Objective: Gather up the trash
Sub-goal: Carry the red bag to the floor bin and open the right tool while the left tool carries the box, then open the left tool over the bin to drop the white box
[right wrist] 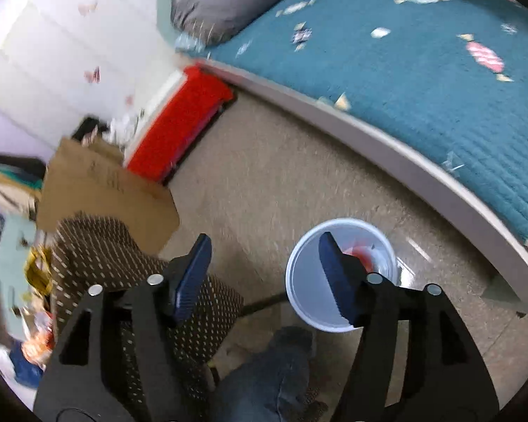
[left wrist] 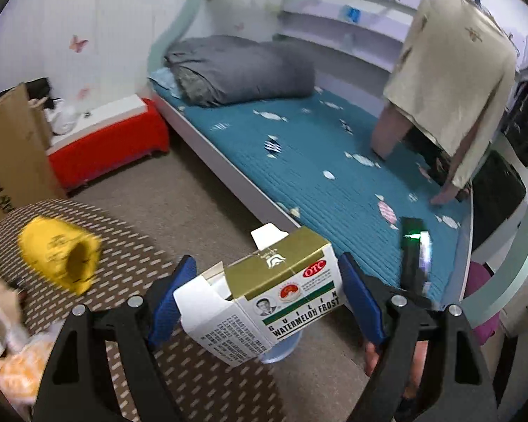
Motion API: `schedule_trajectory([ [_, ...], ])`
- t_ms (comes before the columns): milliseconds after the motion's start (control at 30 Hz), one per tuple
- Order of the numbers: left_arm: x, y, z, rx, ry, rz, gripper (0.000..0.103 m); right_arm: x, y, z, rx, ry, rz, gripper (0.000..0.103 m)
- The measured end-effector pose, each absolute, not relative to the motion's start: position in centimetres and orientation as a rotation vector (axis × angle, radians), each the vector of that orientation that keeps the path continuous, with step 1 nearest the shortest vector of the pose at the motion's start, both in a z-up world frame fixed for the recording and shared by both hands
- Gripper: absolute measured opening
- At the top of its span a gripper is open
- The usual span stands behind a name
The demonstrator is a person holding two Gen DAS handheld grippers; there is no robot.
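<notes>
holding a white-gold medicine box [left wrist: 264,295] btwn its blue pads, left claw [left wrist: 267,302] hangs above the floor nr the patterned bench [left wrist: 130,246] edge. right claw [right wrist: 264,274] spread, empty, over white bin [right wrist: 309,288] w/ red trash inside.

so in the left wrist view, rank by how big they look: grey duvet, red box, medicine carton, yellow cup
1. grey duvet
2. medicine carton, though it sits between the left gripper's fingers, close to the lens, so it is surely smaller in reality
3. red box
4. yellow cup, blurred
</notes>
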State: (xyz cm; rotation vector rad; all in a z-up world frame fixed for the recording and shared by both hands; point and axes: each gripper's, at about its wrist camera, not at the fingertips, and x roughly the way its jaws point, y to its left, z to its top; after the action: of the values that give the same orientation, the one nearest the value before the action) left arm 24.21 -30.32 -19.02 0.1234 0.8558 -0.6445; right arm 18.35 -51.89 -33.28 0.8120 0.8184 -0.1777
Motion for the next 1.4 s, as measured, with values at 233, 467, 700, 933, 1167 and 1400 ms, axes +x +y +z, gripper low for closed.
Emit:
schedule_trajectory([
  [233,26.4,-36.1,-22.7,0.201,0.975,-0.709,0.081,14.6,-54.3,-28.4,0.795,0.682,-0.232,0.083],
  [467,26.7,-37.6,-25.0,0.278,1.020,-0.683,0.093,13.4,-54.3,-25.9,0.759,0.641,-0.240,0.097],
  [700,25.6,-35.1,-22.7,0.235,0.966,-0.668,0.094,12.6,-52.0,-23.9,0.692,0.587,-0.254,0.097],
  [933,23.3,-31.8,-18.9,0.192,0.867,-0.639,0.094,11.8,-49.0,-20.9,0.622,0.566,-0.238,0.097],
  [1167,20.7,-27.7,-15.5,0.154,0.782,-0.598,0.094,11.3,-45.1,-17.1,0.550,0.546,-0.188,0.097],
  [1400,18.1,-23.1,-12.8,0.128,0.709,-0.552,0.094,11.3,-40.7,-14.7,0.484,0.545,-0.117,0.097],
])
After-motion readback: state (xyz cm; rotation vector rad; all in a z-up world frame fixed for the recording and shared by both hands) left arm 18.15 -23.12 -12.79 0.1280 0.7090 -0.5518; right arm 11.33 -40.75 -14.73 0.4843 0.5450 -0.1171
